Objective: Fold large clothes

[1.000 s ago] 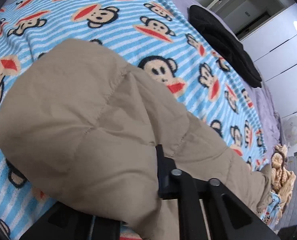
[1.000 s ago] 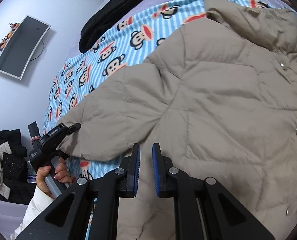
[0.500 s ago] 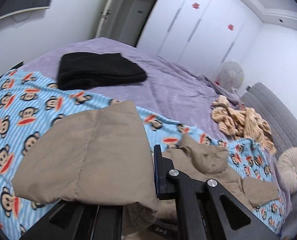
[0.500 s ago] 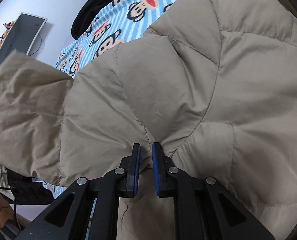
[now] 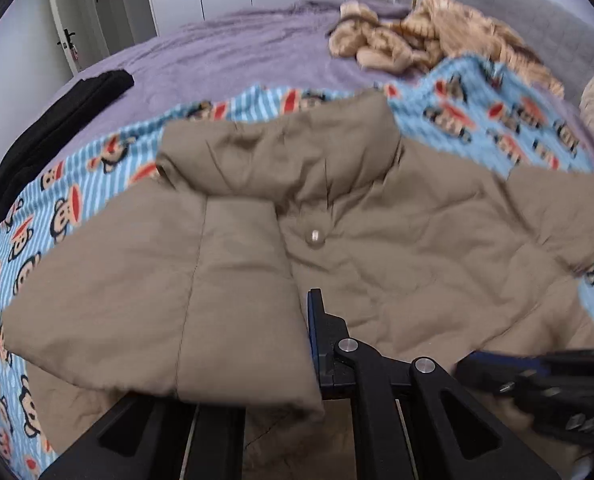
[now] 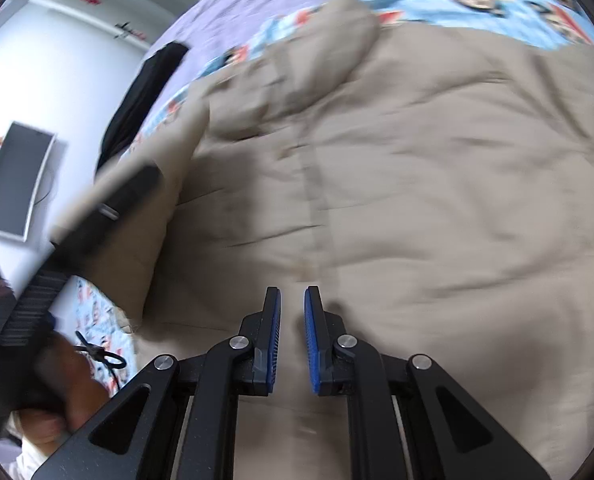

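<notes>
A tan puffer jacket (image 5: 397, 240) lies front up on a blue monkey-print blanket (image 5: 77, 184), collar far, one snap button showing. My left gripper (image 5: 297, 340) is shut on the jacket's sleeve (image 5: 177, 292) and holds it folded over the chest; the sleeve hides the left finger. The right gripper shows in the left wrist view (image 5: 537, 384) at lower right. In the right wrist view the right gripper (image 6: 293, 320) hovers low over the jacket body (image 6: 437, 200), jaws a narrow gap apart with nothing between them. The left gripper (image 6: 97, 216) holds the sleeve at left.
A folded black garment (image 5: 53, 132) lies on the purple bedspread (image 5: 237, 52) at far left. A crumpled beige knit (image 5: 429, 32) sits by the grey headboard. White wardrobes stand behind. A wall screen (image 6: 17, 184) hangs at left in the right wrist view.
My left gripper has carried the sleeve up and across onto the jacket's front. My right gripper has shifted over the jacket body and its jaws have opened slightly.
</notes>
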Motion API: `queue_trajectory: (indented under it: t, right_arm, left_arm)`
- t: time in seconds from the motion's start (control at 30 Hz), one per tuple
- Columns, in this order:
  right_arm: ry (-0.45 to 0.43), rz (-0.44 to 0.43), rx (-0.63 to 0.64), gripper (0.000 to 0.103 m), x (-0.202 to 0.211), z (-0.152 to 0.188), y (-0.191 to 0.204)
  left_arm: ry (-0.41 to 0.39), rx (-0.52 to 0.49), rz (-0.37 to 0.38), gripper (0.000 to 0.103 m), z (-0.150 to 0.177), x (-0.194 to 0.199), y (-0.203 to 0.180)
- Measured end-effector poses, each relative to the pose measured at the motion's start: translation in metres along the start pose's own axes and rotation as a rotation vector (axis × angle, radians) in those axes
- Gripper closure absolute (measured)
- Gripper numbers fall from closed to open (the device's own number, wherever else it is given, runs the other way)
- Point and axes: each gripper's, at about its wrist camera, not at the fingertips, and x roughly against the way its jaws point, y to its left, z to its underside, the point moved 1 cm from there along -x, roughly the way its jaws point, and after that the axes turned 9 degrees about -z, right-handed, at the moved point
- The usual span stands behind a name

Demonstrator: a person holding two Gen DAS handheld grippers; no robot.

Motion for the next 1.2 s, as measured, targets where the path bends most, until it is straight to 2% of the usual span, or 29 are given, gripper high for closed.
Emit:
queue_trajectory:
  t: [0.03,0.1,0.17,0.2,0.23,0.27,0.37,0.5,0.53,0.57,0.6,0.63,0.67,0.73,0.83,0.87,0.97,1.0,1.07,1.1,1.13,1.17,1.2]
  right_arm:
    - [-0.003,0.012,-0.020,0.090,0.007,0.001,-0.014]
    - [-0.002,0.018,-0.053,0.090,0.016,0.003,-0.035]
    - [0.004,0.007,-0.075,0.089,0.020,0.008,-0.048]
    - [0.005,-0.001,-0.081,0.090,0.021,0.006,-0.053]
    - [0.007,-0.012,-0.086,0.090,0.021,0.007,-0.055]
    - [0.010,-0.015,-0.087,0.090,0.015,0.006,-0.055]
    - [0.017,-0.004,-0.074,0.089,0.014,0.005,-0.053]
    - [0.029,0.013,0.000,0.089,0.012,-0.001,-0.031]
    - [0.031,0.023,0.032,0.084,0.012,-0.003,-0.022]
    - [0.031,0.033,0.064,0.074,0.012,-0.005,-0.013]
    - [0.027,0.045,0.109,0.037,0.012,-0.006,0.000]
    - [0.019,0.053,0.155,0.007,0.012,-0.006,0.013]
    - [0.006,0.050,0.209,0.004,0.012,-0.005,0.029]
    - [0.005,0.051,0.328,0.004,0.008,-0.001,0.059]
    - [0.021,0.118,0.519,0.004,-0.017,0.007,0.108]
    - [0.028,0.156,0.587,0.004,-0.030,0.010,0.124]
    - [0.031,0.279,0.777,0.004,-0.065,0.022,0.157]
    - [0.030,0.316,0.827,0.004,-0.074,0.024,0.162]
    - [0.025,0.381,0.910,0.005,-0.090,0.029,0.172]
    - [0.021,0.414,0.940,0.006,-0.099,0.029,0.176]
    - [0.023,0.445,0.954,0.010,-0.104,0.029,0.177]
    - [0.005,0.472,0.964,0.019,-0.107,0.027,0.178]
    - [-0.021,0.488,0.957,0.054,-0.105,0.022,0.176]
  left_arm:
    - [0.026,-0.008,-0.008,0.092,0.008,-0.008,-0.004]
    - [0.020,-0.006,-0.018,0.091,0.018,-0.007,-0.006]
    - [0.003,-0.010,0.007,0.053,0.020,0.005,-0.005]
    - [-0.010,-0.005,0.016,0.011,0.020,0.012,-0.003]
    - [-0.043,0.003,-0.002,0.000,0.020,0.023,-0.001]
    - [-0.075,-0.003,-0.020,0.000,0.017,0.032,0.000]
    - [-0.076,-0.005,-0.046,0.000,0.019,0.050,0.009]
    - [-0.103,0.104,-0.032,0.000,0.022,0.079,0.056]
    - [-0.106,0.141,-0.030,0.000,0.024,0.083,0.073]
    - [-0.101,0.175,-0.017,0.000,0.025,0.084,0.091]
    - [-0.090,0.220,-0.011,0.000,0.026,0.082,0.112]
    - [-0.080,0.282,-0.021,0.000,0.028,0.080,0.136]
    - [-0.068,0.342,-0.037,0.000,0.032,0.075,0.158]
    - [-0.022,0.467,-0.052,0.000,0.040,0.060,0.200]
    - [0.076,0.630,0.026,0.000,0.058,0.024,0.247]
    - [0.110,0.671,0.072,0.000,0.063,0.009,0.257]
    - [0.211,0.785,0.280,0.001,0.077,-0.031,0.266]
    - [0.223,0.816,0.331,0.006,0.078,-0.041,0.265]
    - [0.201,0.831,0.367,0.032,0.073,-0.047,0.261]
    - [0.180,0.824,0.401,0.067,0.069,-0.048,0.257]
    - [0.161,0.817,0.399,0.078,0.063,-0.045,0.253]
    - [0.129,0.792,0.347,0.078,0.058,-0.037,0.250]
    - [0.084,0.731,0.274,0.085,0.051,-0.027,0.244]
